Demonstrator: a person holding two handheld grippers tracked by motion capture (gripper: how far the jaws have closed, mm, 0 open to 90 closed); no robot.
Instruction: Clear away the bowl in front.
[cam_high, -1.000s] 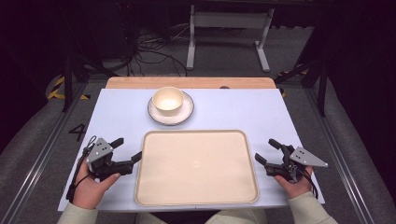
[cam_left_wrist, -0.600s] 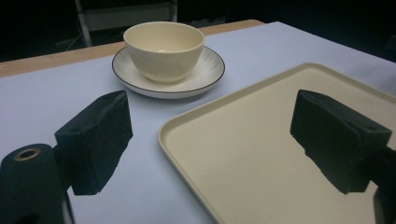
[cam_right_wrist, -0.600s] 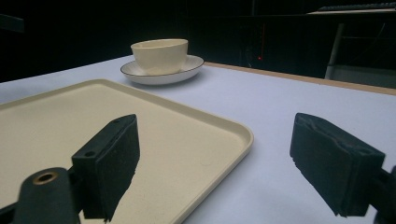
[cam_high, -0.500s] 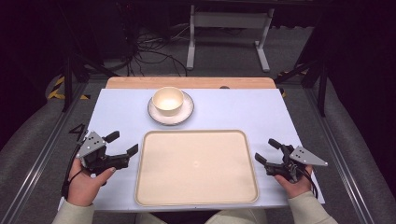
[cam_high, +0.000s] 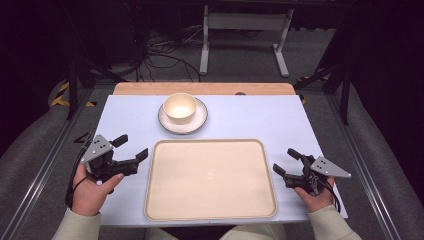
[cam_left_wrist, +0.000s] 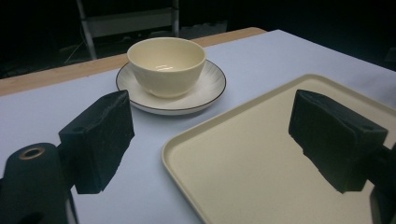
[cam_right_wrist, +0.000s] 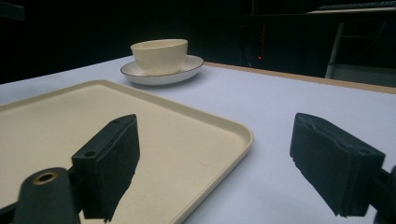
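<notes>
Black jaws of the left gripper and right gripper are gaping, released, flanking a stiff cream tray lying mid-frame on the worktop; likely light, slick, best gripped at rims.

cream bowl, white dark-rimmed ribbed saucer, beige tray, pale blue table.
</notes>
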